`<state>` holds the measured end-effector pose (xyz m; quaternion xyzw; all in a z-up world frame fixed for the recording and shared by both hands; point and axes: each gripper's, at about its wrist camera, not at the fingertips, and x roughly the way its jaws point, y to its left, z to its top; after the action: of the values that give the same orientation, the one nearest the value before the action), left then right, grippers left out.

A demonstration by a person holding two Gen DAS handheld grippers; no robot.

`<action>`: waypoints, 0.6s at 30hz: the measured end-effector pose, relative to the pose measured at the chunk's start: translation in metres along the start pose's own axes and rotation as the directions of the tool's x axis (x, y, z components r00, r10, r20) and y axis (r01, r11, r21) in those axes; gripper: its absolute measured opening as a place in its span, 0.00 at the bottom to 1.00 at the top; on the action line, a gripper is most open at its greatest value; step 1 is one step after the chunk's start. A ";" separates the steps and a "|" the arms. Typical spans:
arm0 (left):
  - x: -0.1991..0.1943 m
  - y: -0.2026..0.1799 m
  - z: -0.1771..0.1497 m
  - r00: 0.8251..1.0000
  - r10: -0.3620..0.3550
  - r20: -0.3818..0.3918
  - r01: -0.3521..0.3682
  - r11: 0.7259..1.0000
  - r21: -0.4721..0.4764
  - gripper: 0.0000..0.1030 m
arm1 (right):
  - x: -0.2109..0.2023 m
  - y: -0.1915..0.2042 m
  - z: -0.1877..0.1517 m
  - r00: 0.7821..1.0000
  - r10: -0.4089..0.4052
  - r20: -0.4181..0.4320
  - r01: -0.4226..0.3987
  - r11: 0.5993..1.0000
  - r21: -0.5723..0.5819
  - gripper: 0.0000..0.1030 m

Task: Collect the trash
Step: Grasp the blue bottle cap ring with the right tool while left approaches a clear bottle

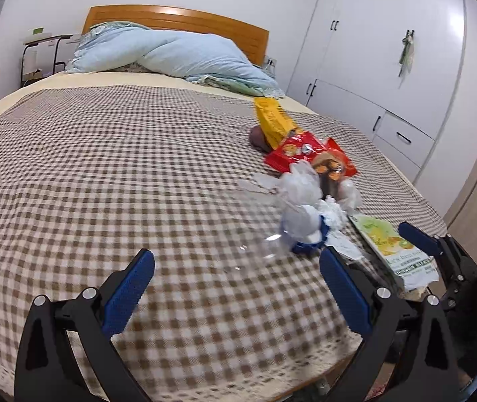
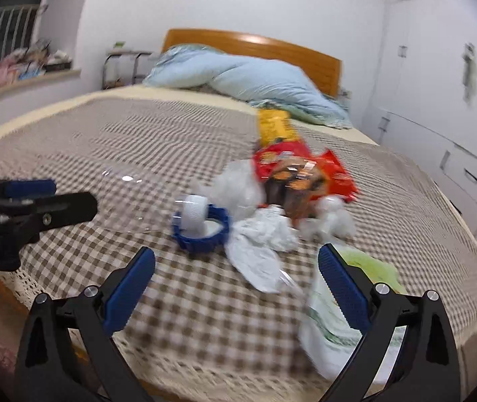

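Note:
Trash lies in a pile on the right half of the checked bed cover [image 1: 104, 174]. It holds a clear bottle with a white cap and blue ring [image 1: 307, 239] [image 2: 201, 229], crumpled white paper [image 2: 260, 244], clear plastic wrap [image 1: 297, 184], red snack bags [image 1: 300, 152] [image 2: 335, 174], a yellow bag [image 1: 272, 119] [image 2: 273, 127] and a green-white packet [image 1: 394, 251] [image 2: 332, 321]. My left gripper [image 1: 238, 268] is open, just short of the bottle. My right gripper [image 2: 236, 268] is open over the white paper, its right finger above the packet. Neither holds anything.
A pale blue quilt [image 1: 178, 55] is bunched against the wooden headboard [image 1: 175, 20]. White wardrobes [image 1: 389, 67] line the right wall, close to the bed's edge. A small side table [image 1: 42, 50] stands beyond the bed at the left. The bed's lace-trimmed foot edge [image 2: 188, 365] is nearest.

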<state>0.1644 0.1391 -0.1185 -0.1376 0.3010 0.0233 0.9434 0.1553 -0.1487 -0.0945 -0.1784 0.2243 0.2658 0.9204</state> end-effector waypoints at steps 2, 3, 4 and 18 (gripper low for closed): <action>0.001 0.006 0.005 1.000 -0.001 -0.001 0.001 1.000 -0.013 0.93 | 0.010 0.009 0.004 1.000 -0.008 -0.015 0.007 0.999 -0.041 0.91; 0.002 0.008 0.007 1.000 0.000 -0.001 0.000 1.000 -0.017 0.93 | 0.017 0.014 0.006 0.999 -0.012 -0.032 0.010 0.998 -0.063 0.91; 0.003 0.010 0.009 1.000 0.001 -0.002 -0.001 1.000 -0.020 0.93 | 0.021 0.015 0.007 0.999 -0.010 -0.040 0.007 0.998 -0.066 0.91; 0.010 0.008 0.010 1.000 0.000 -0.018 0.000 1.000 0.007 0.93 | 0.063 0.001 0.012 0.989 0.078 -0.126 -0.082 0.996 -0.028 0.49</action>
<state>0.1771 0.1493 -0.1181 -0.1345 0.3095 0.0209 0.9411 0.2063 -0.1171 -0.1164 -0.2006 0.2839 0.2943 0.8903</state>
